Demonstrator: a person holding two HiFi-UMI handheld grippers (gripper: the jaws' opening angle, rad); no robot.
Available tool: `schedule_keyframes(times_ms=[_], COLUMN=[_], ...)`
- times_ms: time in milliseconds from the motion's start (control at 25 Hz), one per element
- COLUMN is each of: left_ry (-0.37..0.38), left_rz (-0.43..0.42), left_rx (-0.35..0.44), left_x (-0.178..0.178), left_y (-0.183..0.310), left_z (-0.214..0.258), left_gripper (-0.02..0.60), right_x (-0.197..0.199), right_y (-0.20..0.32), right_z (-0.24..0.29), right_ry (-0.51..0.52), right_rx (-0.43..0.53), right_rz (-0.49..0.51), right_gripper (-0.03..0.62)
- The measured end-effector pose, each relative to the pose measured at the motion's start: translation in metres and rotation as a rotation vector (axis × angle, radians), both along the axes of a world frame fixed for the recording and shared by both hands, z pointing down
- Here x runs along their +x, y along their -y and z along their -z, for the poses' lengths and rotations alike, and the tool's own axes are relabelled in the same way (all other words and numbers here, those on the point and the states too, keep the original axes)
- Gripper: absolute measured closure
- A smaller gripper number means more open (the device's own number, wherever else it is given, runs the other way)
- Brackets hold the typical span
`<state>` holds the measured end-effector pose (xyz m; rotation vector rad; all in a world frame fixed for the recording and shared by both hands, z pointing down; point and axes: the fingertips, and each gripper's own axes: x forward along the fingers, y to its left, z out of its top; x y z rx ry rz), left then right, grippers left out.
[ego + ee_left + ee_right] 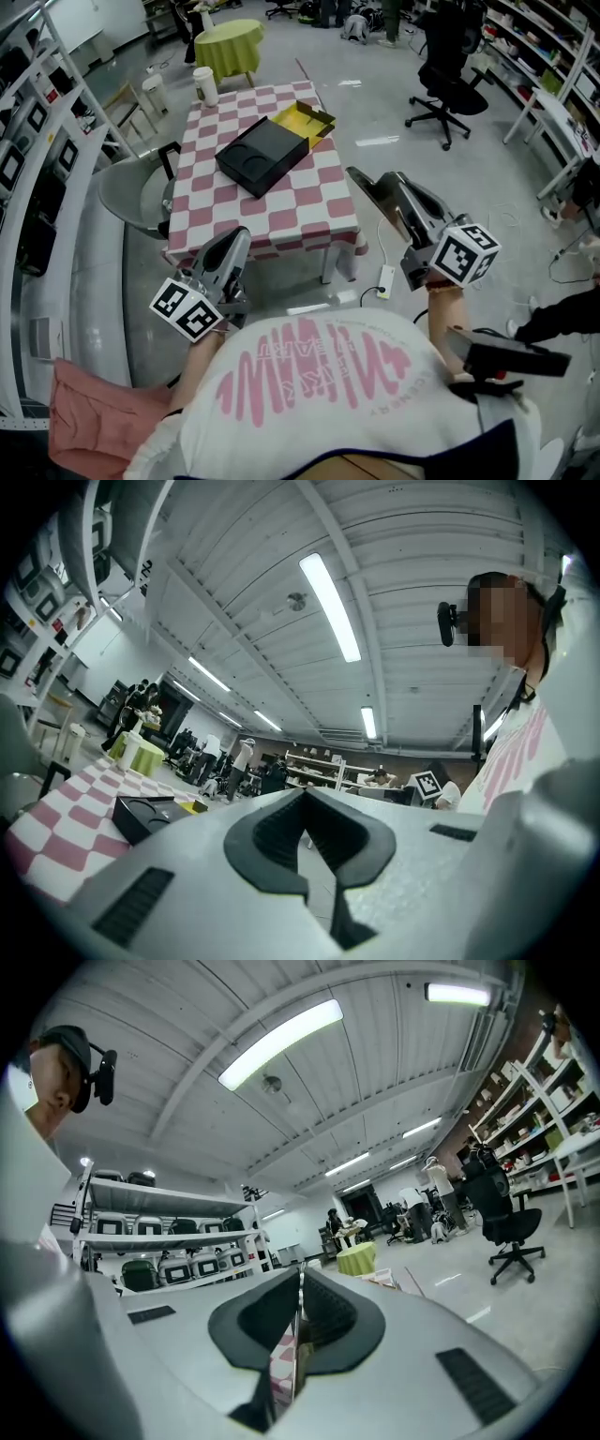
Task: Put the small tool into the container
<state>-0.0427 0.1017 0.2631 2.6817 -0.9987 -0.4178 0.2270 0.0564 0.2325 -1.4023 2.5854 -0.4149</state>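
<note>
A black container (261, 155) with round recesses lies on the pink-and-white checked table (309, 202). An open yellow box (302, 122) sits just behind it. I cannot make out a small tool in any view. My left gripper (239, 234) hangs below the table's near edge, pointing up, its jaws shut and empty. The right gripper (354, 174) is raised to the right of the table, also shut with nothing between its fingers. In the left gripper view, the left gripper (305, 797) points towards the ceiling, with the container (141, 816) low at left. The right gripper (300, 1274) likewise points upward.
A white cup (205, 86) stands at the table's far left corner. A grey chair (131, 192) sits against the table's left side. Beyond are a green round table (230, 42) and a black office chair (450, 80). Shelving lines both sides, and a power strip (384, 279) lies on the floor.
</note>
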Motion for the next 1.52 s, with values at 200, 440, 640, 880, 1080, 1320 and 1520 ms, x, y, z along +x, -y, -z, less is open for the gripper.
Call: schedule_keyframes(times_ms=[200, 440, 640, 880, 1080, 1320, 1520], left_ry=[-0.023, -0.010, -0.017, -0.033, -0.029, -0.056, -0.058], left_rz=[0.028, 0.075, 0.094, 0.055, 0.053, 0.090, 0.129], left_rx=[-0.009, -0.065, -0.089, -0.115, -0.096, -0.076, -0.114], left_x=[0.010, 0.009, 0.001, 0.000, -0.011, -0.039, -0.064], left_y=[0.031, 0.047, 0.073, 0.119, 0.177, 0.244, 0.284], left_z=[-0.010, -0.029, -0.037, -0.045, -0.044, -0.025, -0.027], left_gripper=[0.574, 0.574, 0.574, 0.574, 0.574, 0.574, 0.574], right_x=[0.008, 0.010, 0.008, 0.001, -0.012, -0.030, -0.050], right_y=[0.036, 0.058, 0.080, 0.120, 0.184, 0.249, 0.296], right_z=[-0.015, -0.034, -0.048, -0.063, -0.057, -0.043, -0.041], right_ry=[-0.006, 0.029, 0.054, 0.098, 0.108, 0.095, 0.073], right_rx=[-0.014, -0.052, -0.074, -0.128, -0.106, -0.119, -0.132], right_rz=[0.032, 0.038, 0.037, 0.028, 0.041, 0.035, 0.046], right_gripper=[0.576, 0.576, 0.576, 0.576, 0.577, 0.576, 0.576])
